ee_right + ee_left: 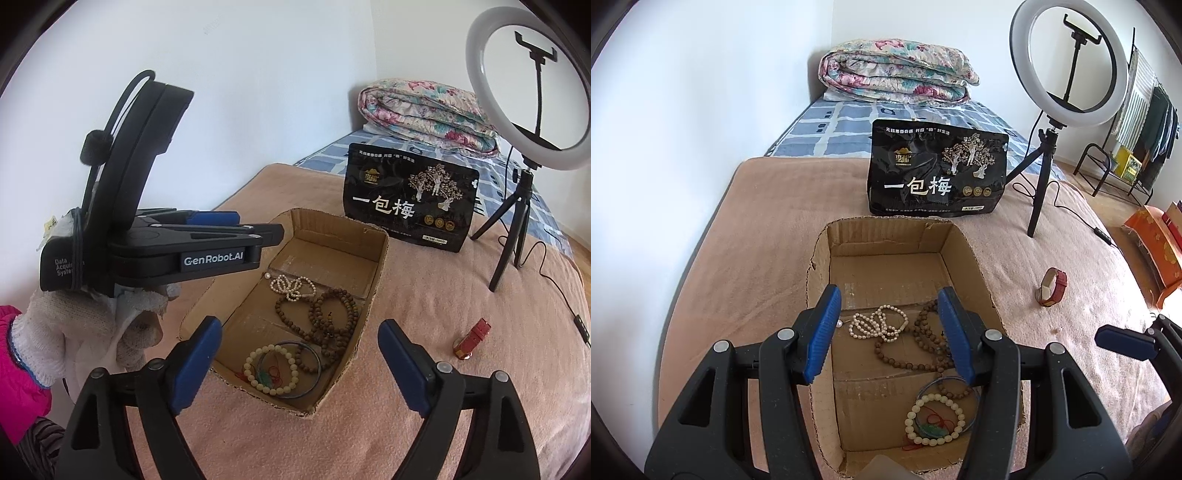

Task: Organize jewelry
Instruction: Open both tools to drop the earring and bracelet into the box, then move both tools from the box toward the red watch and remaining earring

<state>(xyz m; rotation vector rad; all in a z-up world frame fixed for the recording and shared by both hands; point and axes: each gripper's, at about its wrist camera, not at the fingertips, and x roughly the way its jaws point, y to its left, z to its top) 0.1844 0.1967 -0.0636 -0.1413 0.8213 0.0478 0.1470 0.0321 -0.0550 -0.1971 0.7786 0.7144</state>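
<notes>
cardboard box point(373, 258) on the pink blanket point(424, 369) holds pearl strand point(877, 325), brown bead strings point(325, 317), pale bracelet point(271, 369). red watch point(472, 338) lies outside, alone, at 3 o'clock from the box; its long axis seems to run 1 to 7 o'clock, strap looped. right gripper point(299, 362) nearer, fingers wide apart, empty; watch at its 2 o'clock. left gripper point(886, 332) over the box, fingers part open, empty. watch face hard to make out; bangle partly under the bracelet.
</notes>
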